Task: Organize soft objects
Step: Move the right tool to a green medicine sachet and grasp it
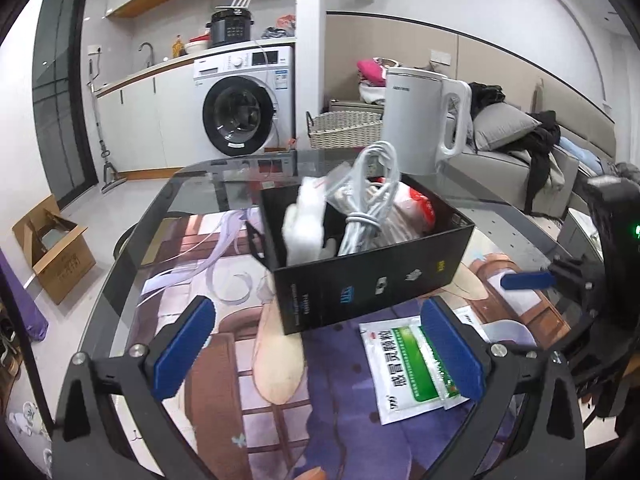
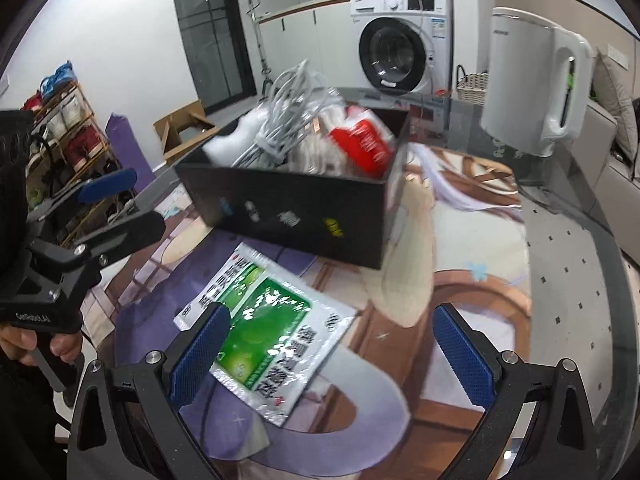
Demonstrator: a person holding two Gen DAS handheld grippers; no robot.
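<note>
A green-and-white medicine sachet (image 2: 260,330) lies flat on the illustrated mat (image 2: 460,248) covering the glass tabletop (image 1: 192,176), just on the near side of a black box (image 1: 372,264). The box stands mid-table, stuffed with a bundle of grey cable (image 1: 370,200), a white soft item (image 1: 304,224) and a red-and-white packet (image 2: 360,140), the cable rising above the rim. The right gripper (image 2: 334,350) hovers over the sachet with its blue fingers (image 2: 200,354) spread wide and grasping nothing; the left finger overlaps the sachet's near edge in this view. The left gripper (image 1: 318,348) is likewise released, its fingers (image 1: 184,346) parted before the box, the sachet under its right finger. A hand (image 2: 48,344) grips the left tool's handle. On the far right of the tabletop stands a white kettle (image 1: 426,120); beyond it, a washing machine (image 1: 244,104) and a woven basket (image 1: 344,128), with a cardboard box (image 1: 52,248) on the floor at left.
</note>
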